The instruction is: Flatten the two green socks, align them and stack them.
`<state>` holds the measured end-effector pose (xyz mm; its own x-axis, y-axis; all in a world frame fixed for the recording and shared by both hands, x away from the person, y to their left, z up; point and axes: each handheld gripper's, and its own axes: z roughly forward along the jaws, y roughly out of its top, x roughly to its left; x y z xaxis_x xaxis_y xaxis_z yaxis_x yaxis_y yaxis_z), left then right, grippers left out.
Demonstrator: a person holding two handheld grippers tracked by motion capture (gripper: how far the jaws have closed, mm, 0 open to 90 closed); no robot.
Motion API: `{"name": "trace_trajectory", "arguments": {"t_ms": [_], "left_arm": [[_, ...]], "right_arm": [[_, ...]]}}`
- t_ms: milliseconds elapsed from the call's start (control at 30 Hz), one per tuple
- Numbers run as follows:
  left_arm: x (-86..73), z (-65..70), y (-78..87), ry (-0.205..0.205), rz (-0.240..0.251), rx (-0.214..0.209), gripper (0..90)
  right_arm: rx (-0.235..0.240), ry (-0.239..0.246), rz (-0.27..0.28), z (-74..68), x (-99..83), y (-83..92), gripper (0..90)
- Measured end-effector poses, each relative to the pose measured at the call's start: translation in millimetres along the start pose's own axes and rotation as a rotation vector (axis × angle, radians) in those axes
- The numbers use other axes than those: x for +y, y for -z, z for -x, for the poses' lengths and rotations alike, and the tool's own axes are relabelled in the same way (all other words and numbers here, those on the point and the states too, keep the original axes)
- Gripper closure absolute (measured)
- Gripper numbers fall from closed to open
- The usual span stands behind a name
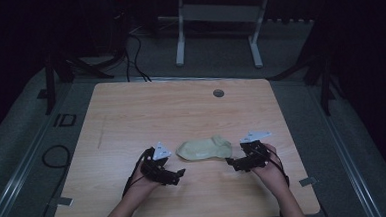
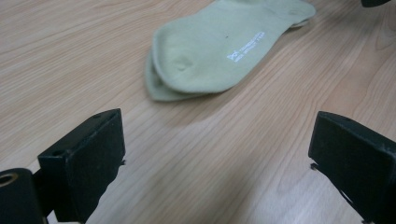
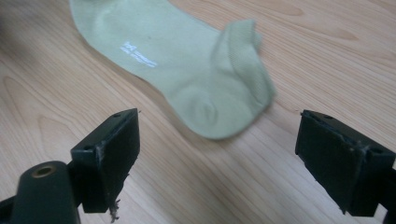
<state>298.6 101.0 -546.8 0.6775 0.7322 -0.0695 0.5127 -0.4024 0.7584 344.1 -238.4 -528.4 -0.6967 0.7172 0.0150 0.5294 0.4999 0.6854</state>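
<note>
A pale green ankle sock [image 1: 204, 149] lies flat on the wooden bench [image 1: 131, 116], near the front edge and about midway across, between the two claws. In the left gripper view a second layer of the same pale green cloth [image 2: 156, 86] peeps out from under the rounded end, so it looks like a pair stacked one on the other, with small white lettering [image 2: 246, 46] printed on the top sock. The left claw [image 1: 176, 174] sits just left of the sock, held low over the bench in the person's left hand [image 1: 144, 183], its jaws spread wide with nothing between them but bare wood; the sock's rounded end lies a little beyond them. The right claw [image 1: 234, 164] sits just right of the sock in the person's right hand [image 1: 270, 172], its jaws likewise wide apart and gripping nothing, with the sock's heel end and ribbed cuff [image 3: 243, 42] lying just past them. Neither claw touches the cloth. A small round grey grommet [image 1: 218, 93] is set in the far part of the bench, right of the middle, well apart from the sock. Beyond the bench stands a white metal frame [image 1: 179, 34] on the grey floor, and black cables [image 1: 135, 56] trail near it at the far left
</note>
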Motion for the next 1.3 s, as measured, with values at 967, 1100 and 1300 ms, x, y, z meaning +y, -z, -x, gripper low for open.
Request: {"name": "trace_trajectory", "arguments": {"t_ms": [967, 1100, 1300], "left_arm": [[-59.4, -17.6, 54.7, 0.083, 0.063, 0.099, 2.6], [-70.7, -24.3, 64.8, 0.11, 0.074, 0.121, 2.6], [-81.6, -29.3, 73.8, 0.135, 0.084, 0.144, 2.7]], "right_arm": [[-0.092, -0.051, 0.068, 20.5, -67.8, 45.0, 12.5], [-0.123, -0.072, 0.078, 21.5, -79.7, 47.9, 12.1], [-0.16, -0.095, 0.07, 24.2, -91.2, 51.6, 11.9]]}}
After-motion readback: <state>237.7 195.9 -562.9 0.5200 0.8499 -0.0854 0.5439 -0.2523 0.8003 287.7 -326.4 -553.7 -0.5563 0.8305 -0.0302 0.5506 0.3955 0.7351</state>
